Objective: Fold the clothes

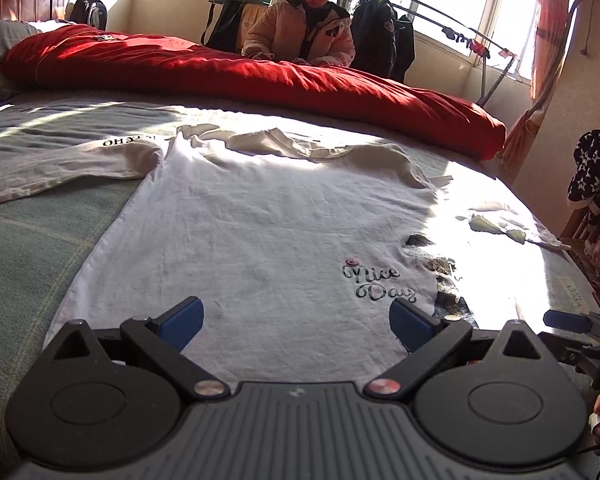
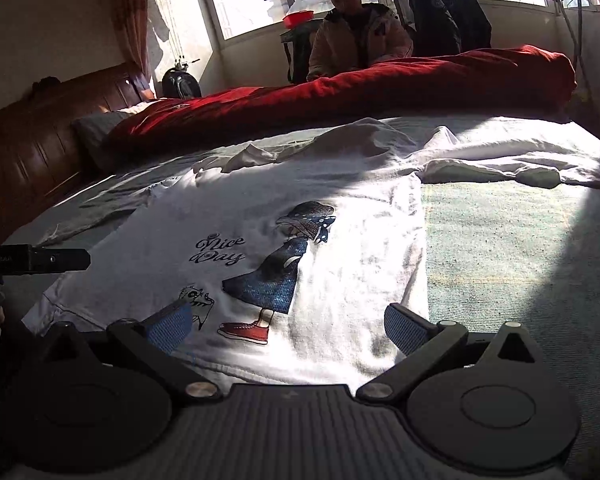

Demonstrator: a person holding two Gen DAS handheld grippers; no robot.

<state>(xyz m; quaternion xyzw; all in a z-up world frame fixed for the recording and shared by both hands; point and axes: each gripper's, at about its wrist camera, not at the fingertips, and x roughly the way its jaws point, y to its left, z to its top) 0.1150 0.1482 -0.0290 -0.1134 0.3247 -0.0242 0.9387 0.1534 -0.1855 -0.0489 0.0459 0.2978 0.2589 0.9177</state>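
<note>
A white long-sleeved shirt [image 1: 268, 224] lies flat on the bed, front up, hem toward me. It carries "Nice Day" lettering [image 2: 219, 250] and a printed figure in a blue dress [image 2: 278, 276]. One sleeve [image 1: 60, 168] stretches out to the left, the other sleeve [image 2: 520, 168] to the right. My left gripper [image 1: 296, 322] hovers open over the hem's left half, holding nothing. My right gripper [image 2: 288, 328] is open above the hem's right half, also holding nothing. The right gripper's blue fingertip [image 1: 568, 320] shows at the left wrist view's right edge.
The bed has a green-grey checked sheet [image 1: 40, 248]. A rolled red quilt [image 1: 260, 76] runs along its far side. A person in a tan jacket [image 1: 300, 36] sits behind it. A wooden headboard [image 2: 40, 140] stands at left, a clothes rack [image 1: 460, 40] by the windows.
</note>
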